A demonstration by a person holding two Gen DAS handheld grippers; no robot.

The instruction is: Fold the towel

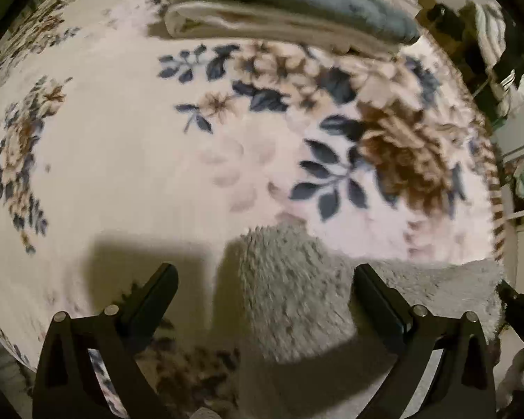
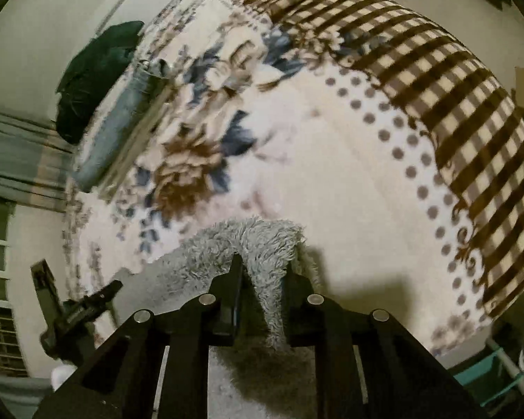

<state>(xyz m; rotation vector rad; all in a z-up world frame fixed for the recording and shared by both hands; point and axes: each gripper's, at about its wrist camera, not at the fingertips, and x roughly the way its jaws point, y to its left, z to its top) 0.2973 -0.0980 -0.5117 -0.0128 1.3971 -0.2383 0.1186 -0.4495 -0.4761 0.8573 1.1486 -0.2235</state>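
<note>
Black angular fingers — silver pins

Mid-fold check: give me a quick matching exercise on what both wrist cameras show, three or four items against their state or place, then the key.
Column one:
1. left gripper
2. right gripper
3. grey shaggy towel
4. stack of folded towels

Column two:
A. shut on a bunched fold of fabric
B. lying at the far side of the floral blanket
C. open, fingers spread either side of a towel corner
D. near edge of the bed, between both grippers

Pairs: 1-C, 2-A, 3-D, 4-B
</note>
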